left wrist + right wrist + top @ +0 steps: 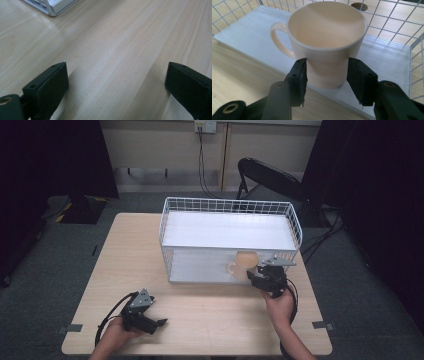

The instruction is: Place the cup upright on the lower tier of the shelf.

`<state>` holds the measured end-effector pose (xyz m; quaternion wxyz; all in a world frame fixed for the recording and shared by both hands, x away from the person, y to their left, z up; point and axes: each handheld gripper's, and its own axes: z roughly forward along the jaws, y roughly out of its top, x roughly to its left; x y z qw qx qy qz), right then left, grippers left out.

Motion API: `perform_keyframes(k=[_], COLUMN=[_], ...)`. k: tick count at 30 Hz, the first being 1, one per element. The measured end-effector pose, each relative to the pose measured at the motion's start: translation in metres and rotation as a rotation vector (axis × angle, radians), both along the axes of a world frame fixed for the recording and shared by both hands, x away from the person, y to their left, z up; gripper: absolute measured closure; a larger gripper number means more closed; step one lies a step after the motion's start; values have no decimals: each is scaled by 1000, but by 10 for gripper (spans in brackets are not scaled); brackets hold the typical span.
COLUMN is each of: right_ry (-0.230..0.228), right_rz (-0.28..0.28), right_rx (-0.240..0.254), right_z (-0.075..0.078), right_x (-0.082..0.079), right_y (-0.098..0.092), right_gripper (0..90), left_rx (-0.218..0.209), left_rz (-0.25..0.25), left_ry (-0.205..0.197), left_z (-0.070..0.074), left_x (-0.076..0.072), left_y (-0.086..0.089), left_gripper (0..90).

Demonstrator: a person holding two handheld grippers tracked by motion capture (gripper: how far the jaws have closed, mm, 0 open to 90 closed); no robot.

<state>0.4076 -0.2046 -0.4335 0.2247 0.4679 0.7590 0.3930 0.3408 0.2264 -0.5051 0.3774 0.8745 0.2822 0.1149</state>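
The wooden worktop [200, 310] has bare room across its whole near half; the white wire basket [230, 207] takes up the centre and upper right of the high view, its open front facing the person. Grey carpet surrounds the worktop, and a dark folding chair [270, 177] stands behind the basket.

At lower left of the high view the left hand-held gripper [161, 322] lies low over bare wood, jaws spread wide with nothing between them; its own view has a basket corner [51, 7] at upper left.

At right of centre the right hand-held gripper [254, 276] reaches into the basket's front lower shelf. In its own view the mug [325, 42] stands upright on the white shelf board [249, 37] at its front edge, between the two jaws, whose pads sit against the mug's sides low on its body, pinching it. The mug is pale peach, smooth, empty, wider at the rim, its handle pointing to the frame's left.
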Motion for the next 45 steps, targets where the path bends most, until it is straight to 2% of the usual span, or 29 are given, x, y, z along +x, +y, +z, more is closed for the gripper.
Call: perform_keyframes(k=[15,35,37,43,45], right_ry=[-3,-43,-38,-22,-9], right_rz=[2,-2,-2,1,6], right_rx=[-9,-18,-11,7,22], right_z=[0,1,1,-2,-2], right_x=[3,6,6,5,6], right_y=[2,8,8,8,8], right_gripper=[606,710,677,368,305], left_rx=[0,0,0,0,0], left_rz=[0,0,0,0,0], left_ry=[0,0,0,0,0], left_z=[0,0,0,0,0], left_x=[0,0,0,0,0], left_y=[0,0,0,0,0], left_gripper=[46,46,46,46,46])
